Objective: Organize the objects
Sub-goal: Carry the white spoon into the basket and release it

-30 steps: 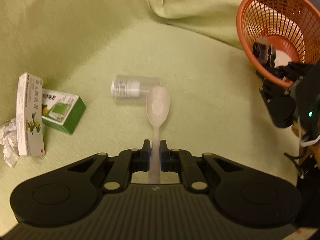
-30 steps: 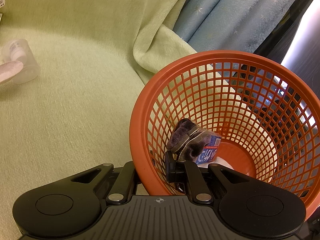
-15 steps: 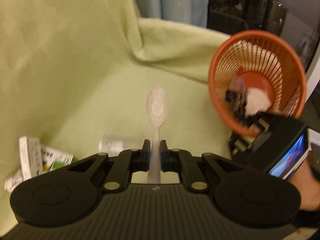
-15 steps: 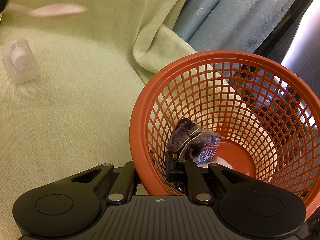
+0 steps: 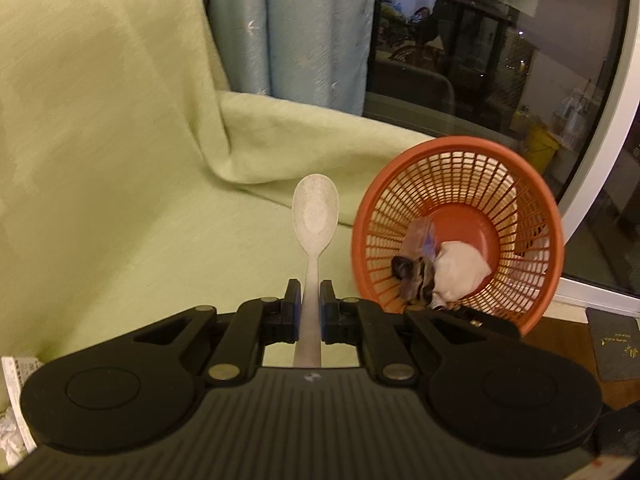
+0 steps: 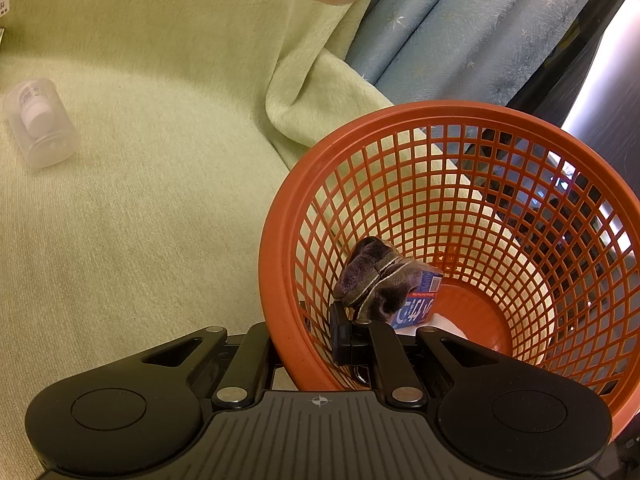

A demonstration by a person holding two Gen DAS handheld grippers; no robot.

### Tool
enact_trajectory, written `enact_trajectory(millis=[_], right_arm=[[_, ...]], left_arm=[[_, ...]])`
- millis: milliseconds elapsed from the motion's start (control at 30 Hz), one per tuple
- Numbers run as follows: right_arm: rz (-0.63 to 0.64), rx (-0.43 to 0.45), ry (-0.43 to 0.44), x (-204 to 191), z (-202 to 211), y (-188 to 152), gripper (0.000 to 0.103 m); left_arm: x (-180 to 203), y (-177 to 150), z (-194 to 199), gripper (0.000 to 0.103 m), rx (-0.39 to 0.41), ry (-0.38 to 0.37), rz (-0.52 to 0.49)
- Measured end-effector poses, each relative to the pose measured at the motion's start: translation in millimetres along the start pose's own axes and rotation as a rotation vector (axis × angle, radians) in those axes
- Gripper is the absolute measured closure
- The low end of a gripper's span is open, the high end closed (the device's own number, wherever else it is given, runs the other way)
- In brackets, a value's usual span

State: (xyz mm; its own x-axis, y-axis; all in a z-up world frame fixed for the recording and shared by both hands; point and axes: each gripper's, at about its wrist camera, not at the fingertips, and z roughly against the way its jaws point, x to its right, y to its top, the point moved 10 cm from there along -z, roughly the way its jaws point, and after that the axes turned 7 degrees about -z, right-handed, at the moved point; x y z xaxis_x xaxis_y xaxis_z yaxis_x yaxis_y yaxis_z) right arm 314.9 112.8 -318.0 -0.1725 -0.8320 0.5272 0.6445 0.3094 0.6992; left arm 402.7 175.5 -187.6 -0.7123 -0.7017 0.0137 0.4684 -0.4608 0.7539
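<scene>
Spoon (image 5: 315, 216) clamped by its handle in the left gripper (image 5: 310, 312), left of the basket (image 5: 536, 184), whose rim the right gripper (image 6: 308, 336) pinches; next, judged: bowl over the rim, release

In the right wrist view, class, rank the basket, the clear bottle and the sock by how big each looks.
1. Basket, largest by far, though it is also nearest the camera.
2. and 3. Sock and clear bottle look about alike; the bottle lies farther off, so I will not rank those two.
</scene>
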Motion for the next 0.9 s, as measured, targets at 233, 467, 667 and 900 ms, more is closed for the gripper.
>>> enact_trajectory(millis=[233,467,667,900], right_arm=[[0.000,0.000,0.000,-0.5,-0.1,0.1,0.097],[-0.001,0.000,0.000,-0.1,-0.2,0.4,0.097],[-0.004,0.000,0.001,-0.5,-0.4,1.2,0.097],[-0.007,0.001,0.001,-1.6,-1.7,2.8,0.097]], left_arm=[[16.3,3.0,-1.0,0.097,-0.005,-0.036,-0.029],[47.7,1.8,-3.3,0.097,-0.029,-0.130,-0.085],[82.0,15.1,-22.2,0.097,-0.037,-0.209,-0.142],[116.7,37.8,-57.4,0.094,-0.032,-0.307,-0.151]])
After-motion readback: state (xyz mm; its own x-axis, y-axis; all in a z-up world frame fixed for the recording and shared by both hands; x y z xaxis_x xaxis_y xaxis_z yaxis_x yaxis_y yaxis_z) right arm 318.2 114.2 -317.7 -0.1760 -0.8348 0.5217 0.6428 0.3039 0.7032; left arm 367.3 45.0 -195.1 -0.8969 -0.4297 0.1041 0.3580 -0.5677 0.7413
